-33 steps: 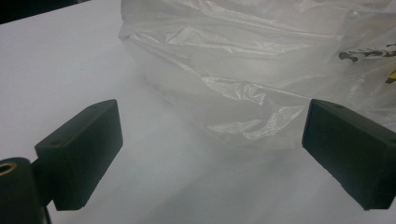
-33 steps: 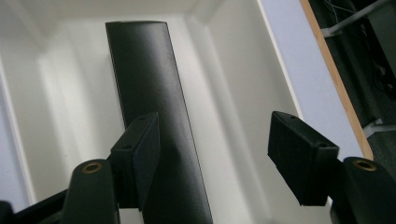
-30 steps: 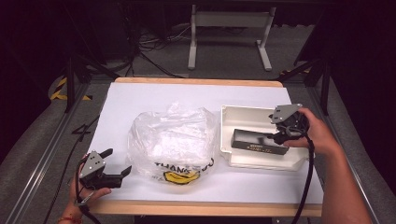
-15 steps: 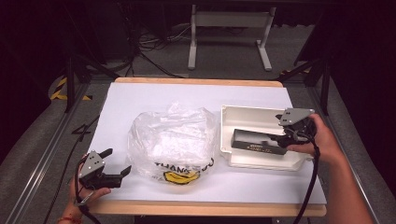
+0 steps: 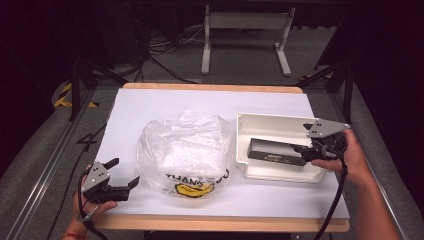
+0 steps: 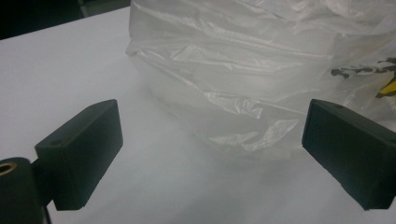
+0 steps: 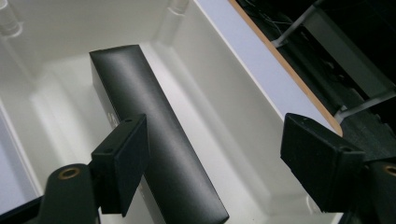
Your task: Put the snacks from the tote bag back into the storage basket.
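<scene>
A crumpled clear plastic bag (image 5: 185, 150) with yellow and black print lies mid-table. To its right, a white tray (image 5: 270, 120) holds a long black box (image 5: 275, 151) lying flat. My right gripper (image 5: 306, 151) hovers open at the box's right end. In the right gripper view the box (image 7: 154, 140) runs away under the left jaw, while the right jaw hangs over the tray wall (image 7: 219, 93). My left gripper (image 5: 125, 172) is open near the table's front left corner. In the left gripper view the bag (image 6: 261, 70) lies just beyond the wide-spread jaws, untouched.
The white table top (image 5: 150, 105) has a wooden edge (image 5: 215, 222) along the front. A metal stand (image 5: 245, 30) and cables (image 5: 160, 55) lie on the dark floor behind. Yellow-black tape (image 5: 65, 97) marks the floor at the left.
My right gripper has shifted slightly right and lower, toward the right end of the black box. The left gripper has barely moved.
</scene>
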{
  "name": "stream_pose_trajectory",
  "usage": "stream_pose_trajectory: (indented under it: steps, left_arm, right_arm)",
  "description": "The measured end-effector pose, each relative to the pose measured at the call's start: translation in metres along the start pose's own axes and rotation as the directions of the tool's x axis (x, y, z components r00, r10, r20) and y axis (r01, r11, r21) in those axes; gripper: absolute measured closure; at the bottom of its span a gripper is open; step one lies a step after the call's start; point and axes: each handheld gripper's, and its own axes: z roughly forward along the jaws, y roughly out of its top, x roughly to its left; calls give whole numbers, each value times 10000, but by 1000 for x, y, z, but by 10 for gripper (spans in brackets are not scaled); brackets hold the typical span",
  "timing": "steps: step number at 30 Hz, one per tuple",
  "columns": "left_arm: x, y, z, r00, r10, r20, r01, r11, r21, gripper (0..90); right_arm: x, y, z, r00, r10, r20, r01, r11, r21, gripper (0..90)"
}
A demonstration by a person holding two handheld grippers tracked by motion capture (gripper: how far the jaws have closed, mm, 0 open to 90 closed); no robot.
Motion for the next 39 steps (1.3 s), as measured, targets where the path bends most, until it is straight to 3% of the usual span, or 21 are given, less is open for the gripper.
stream_pose_trajectory:
  steps: [11, 18, 23, 32, 39]
  left_arm:
    - [0, 1, -5, 9999, 14, -127, -17, 9998, -217, 60]
    - [0, 2, -7, 9999, 40, -165, -45, 9996, -291, 59]
    - [-1, 2, -7, 9998, 46, -198, -52, 9995, -309, 59]
    - [0, 2, -9, 9996, -45, -279, 34, 9993, -384, 59]
    - [1, 1, -10, 9995, -71, -312, 58, 9991, -411, 59]
  right_arm:
    - [5, -11, -13, 9968, 657, 446, -643, 9974, -335, 226]
    - [8, -22, -19, 9902, 1125, 826, -1080, 9925, -567, 197]
    - [10, -31, -25, 9868, 1387, 837, -1329, 9885, -716, 184]
    - [14, -44, -36, 9696, 2004, 1408, -1882, 9775, -951, 139]
    - [16, -58, -43, 9551, 2562, 1489, -2391, 9631, -1237, 118]
